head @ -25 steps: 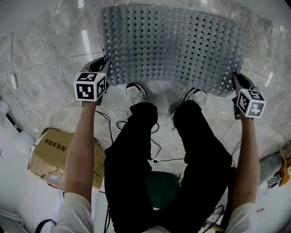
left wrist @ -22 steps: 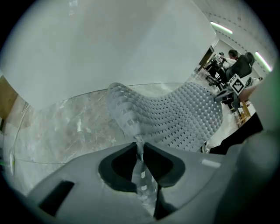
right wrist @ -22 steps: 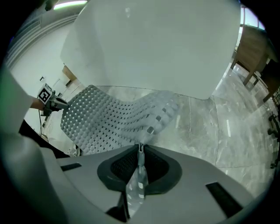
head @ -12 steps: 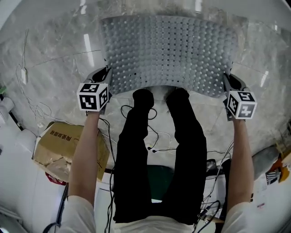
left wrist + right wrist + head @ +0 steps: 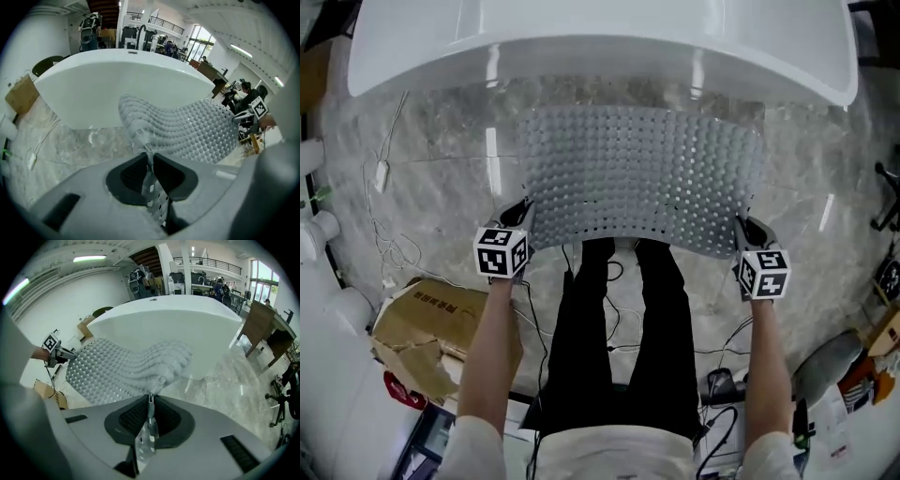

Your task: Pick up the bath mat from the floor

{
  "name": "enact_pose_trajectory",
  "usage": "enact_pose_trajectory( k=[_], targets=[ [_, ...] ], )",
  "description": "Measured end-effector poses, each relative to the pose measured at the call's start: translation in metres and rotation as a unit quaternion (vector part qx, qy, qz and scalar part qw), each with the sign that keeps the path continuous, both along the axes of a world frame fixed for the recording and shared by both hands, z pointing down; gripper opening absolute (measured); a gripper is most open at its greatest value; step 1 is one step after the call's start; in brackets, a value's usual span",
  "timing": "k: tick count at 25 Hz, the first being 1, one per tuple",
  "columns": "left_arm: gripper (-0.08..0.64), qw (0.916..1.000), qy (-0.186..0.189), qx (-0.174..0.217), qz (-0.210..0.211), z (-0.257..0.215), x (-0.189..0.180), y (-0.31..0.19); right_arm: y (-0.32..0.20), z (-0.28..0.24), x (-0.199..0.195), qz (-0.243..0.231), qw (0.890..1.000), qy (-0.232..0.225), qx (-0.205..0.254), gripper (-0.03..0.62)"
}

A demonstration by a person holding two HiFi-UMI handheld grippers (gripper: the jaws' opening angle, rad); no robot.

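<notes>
The bath mat [image 5: 642, 178] is held spread in the air before the white bathtub [image 5: 581, 47], seemingly clear of the floor [image 5: 441, 159], its near corners clamped between the jaws of the left gripper [image 5: 522, 211] and the right gripper [image 5: 741, 228]. As only thin edges are gripped, a corner could be pulled out by the mat's sagging weight.

Open lab hall — bathtub [image 5: 600, 42], marble floor [image 5: 441, 197], desks [image 5: 263, 319] behind.
</notes>
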State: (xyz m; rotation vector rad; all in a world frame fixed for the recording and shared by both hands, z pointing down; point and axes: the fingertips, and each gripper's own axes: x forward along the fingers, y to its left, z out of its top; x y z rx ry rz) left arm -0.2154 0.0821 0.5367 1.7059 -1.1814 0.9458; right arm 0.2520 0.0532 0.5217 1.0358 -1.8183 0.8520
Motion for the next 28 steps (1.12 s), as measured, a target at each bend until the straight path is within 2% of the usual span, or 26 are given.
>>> enact_pose_trajectory(
  k=[8,18,22,28],
  targets=[
    [0.054,0.9982,0.02,0.049,-0.027,-0.127,-0.014,0.013,0.011,-0.129,-0.002,0.017,0.999,-0.008,0.05,0.037],
    [0.052,0.9855,0.013,0.167,-0.031,-0.284,-0.041,-0.008,-0.008,-0.294,-0.01,0.041,0.986,-0.031,0.16,0.037],
    [0.052,0.9737,0.004,0.225,-0.035,-0.347,-0.057,-0.015,-0.011,-0.356,-0.018,0.05,0.975,-0.042,0.213,0.037],
    [0.051,0.9443,0.022,0.323,-0.058,-0.448,-0.063,-0.035,-0.025,-0.446,-0.017,0.072,0.949,-0.054,0.303,0.037]
  ],
)
